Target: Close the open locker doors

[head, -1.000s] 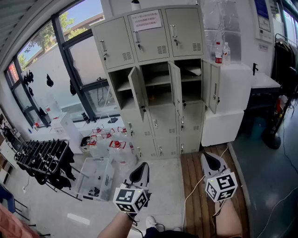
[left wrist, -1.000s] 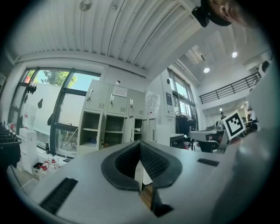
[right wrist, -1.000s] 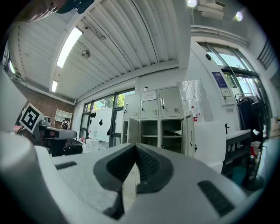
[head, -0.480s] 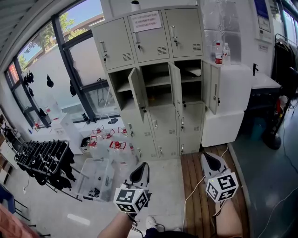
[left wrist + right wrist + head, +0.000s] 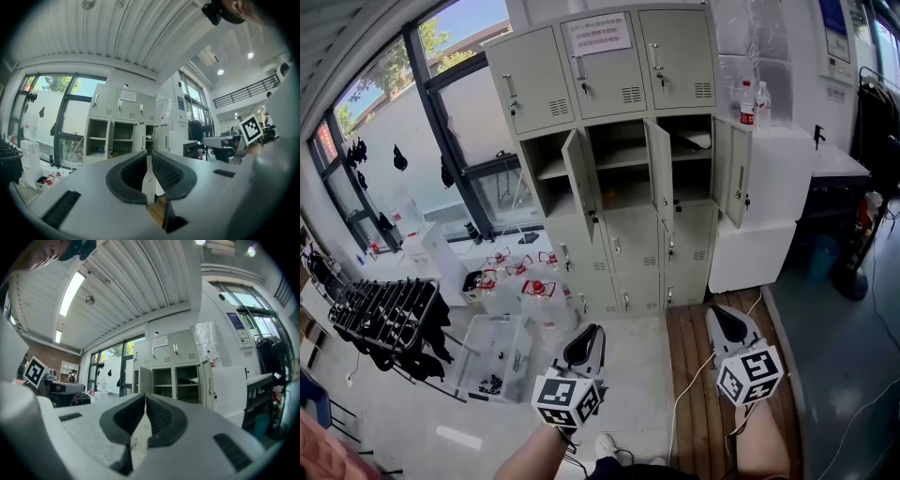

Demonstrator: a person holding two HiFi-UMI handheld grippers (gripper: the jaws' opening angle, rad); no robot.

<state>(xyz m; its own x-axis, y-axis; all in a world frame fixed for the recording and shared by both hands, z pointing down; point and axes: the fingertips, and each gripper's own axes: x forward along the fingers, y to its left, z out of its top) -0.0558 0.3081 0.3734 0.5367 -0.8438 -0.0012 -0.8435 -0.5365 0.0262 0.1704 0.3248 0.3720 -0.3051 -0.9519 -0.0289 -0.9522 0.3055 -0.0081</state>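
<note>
Left claw (image 5: 585, 332) level, jaws just parting, empty | right claw (image 5: 715, 315) level, closed

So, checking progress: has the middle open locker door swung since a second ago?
No. The middle open door juts from the locker cabinet at the same angle as before.

Three open doors (image 5: 580, 178) at twelve o'clock, with nine shut doors (image 5: 532, 89) above and below them. Two bottles (image 5: 748, 103) at two o'clock. One cabinet (image 5: 773, 202) at three. One bin (image 5: 492, 361) at eight.
</note>
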